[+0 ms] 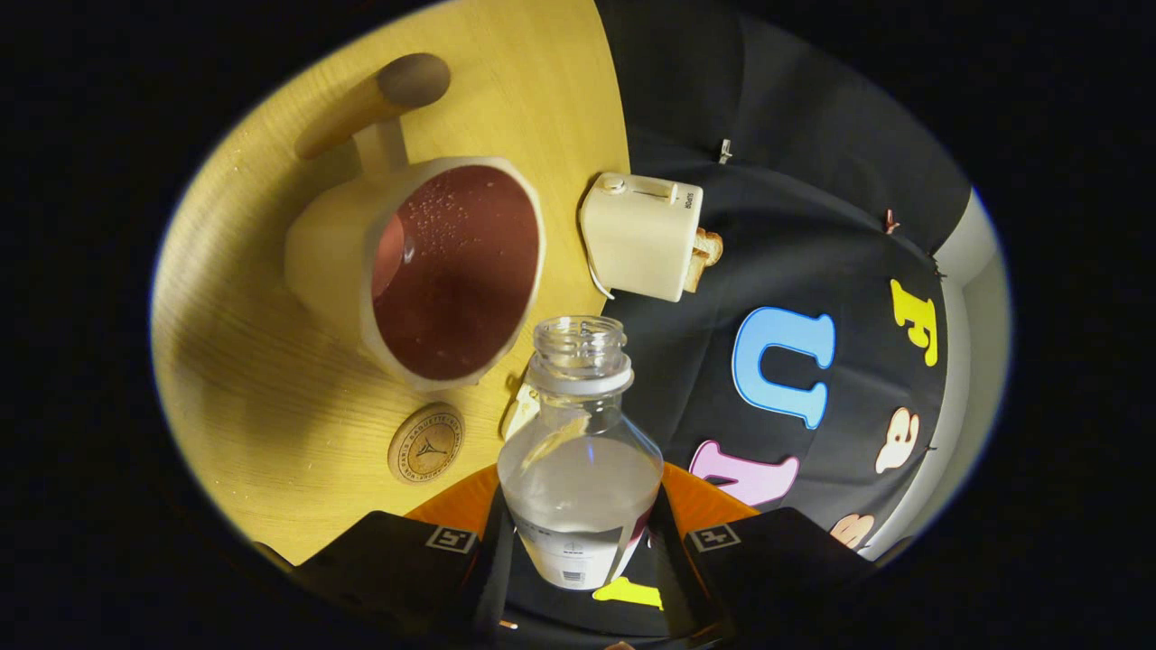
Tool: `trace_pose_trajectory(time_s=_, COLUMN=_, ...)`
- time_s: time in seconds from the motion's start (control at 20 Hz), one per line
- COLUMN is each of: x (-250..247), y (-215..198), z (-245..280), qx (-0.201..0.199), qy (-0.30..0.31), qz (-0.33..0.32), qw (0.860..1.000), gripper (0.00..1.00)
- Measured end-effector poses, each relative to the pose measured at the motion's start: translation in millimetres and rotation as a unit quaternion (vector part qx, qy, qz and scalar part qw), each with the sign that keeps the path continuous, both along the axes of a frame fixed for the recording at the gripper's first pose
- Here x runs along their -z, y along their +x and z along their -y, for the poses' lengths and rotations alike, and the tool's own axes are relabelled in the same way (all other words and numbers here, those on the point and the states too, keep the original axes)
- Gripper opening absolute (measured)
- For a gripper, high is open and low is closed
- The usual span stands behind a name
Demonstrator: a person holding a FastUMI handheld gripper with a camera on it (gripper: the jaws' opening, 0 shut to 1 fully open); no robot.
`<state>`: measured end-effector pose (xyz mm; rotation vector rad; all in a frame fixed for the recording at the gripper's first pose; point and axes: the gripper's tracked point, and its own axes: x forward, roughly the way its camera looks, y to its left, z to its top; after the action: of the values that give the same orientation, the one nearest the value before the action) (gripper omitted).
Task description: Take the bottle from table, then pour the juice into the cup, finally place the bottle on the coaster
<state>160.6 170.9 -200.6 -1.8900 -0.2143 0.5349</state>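
The tongs (578, 542) are closed narrowly on a clear, uncapped bottle (579, 451), tilted beside the cup (433, 271); a coaster (426, 442) lies just near the cup on the worktop (262, 379).

The round wooden table (271, 379) carries a cream cup (415, 271) with a wooden handle, holding dark red juice. A round wooden coaster (426, 443) lies just beside it, and a small cream toaster (639, 236) stands at the table's edge.

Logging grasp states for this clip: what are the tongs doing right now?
Tongs: closed on the bottle, one finger pressing each side, its open neck tilted toward the cup.
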Motion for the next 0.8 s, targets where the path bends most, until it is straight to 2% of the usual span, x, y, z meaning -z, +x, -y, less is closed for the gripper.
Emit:
trace_pose_trajectory(time_s=0.55, x=-20.0, y=2.8, z=-5.2, qx=-0.04, qy=-0.058, qz=0.033, qw=0.997, gripper=0.69)
trace_pose_trajectory(time_s=0.8, x=-26.0, y=6.1, z=-1.2, qx=-0.029, qy=-0.065, qz=0.038, qw=0.997, gripper=0.69)
